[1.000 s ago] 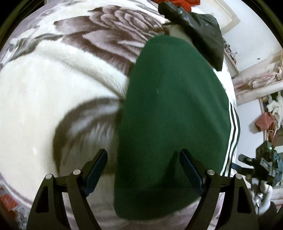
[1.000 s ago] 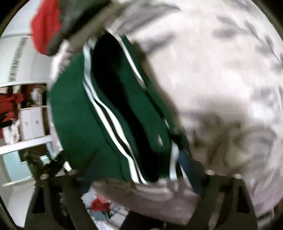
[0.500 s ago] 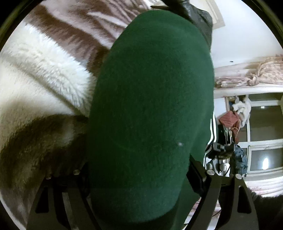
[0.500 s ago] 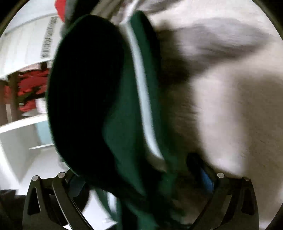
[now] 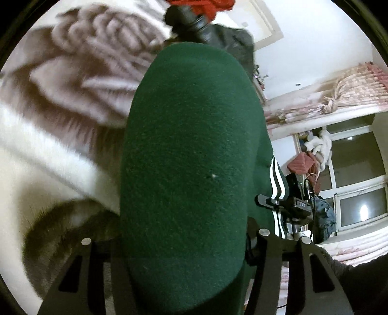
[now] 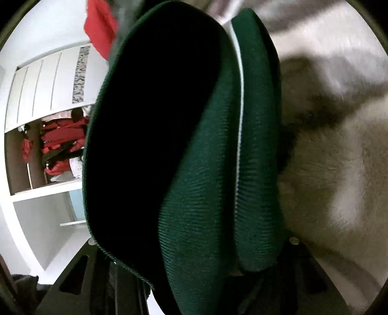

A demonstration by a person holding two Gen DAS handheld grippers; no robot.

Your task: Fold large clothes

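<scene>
Both tongs clamped on a folded green garment above a plush blanket.

The left tongs point(image 5: 184, 244) had just been closing and gripped a thick fold of the green garment point(image 5: 191, 150), which ran from six o'clock up to twelve o'clock in that view; its white-striped edge point(image 5: 276, 184) showed at three o'clock. The right tongs point(image 6: 194, 244) had likewise been closing and pinched the garment's ribbed, layered edge. The cream-and-brown blanket point(image 5: 48, 135) lay under the garment at nine o'clock. Red clothing point(image 5: 206, 7) sat at twelve o'clock.
</scene>
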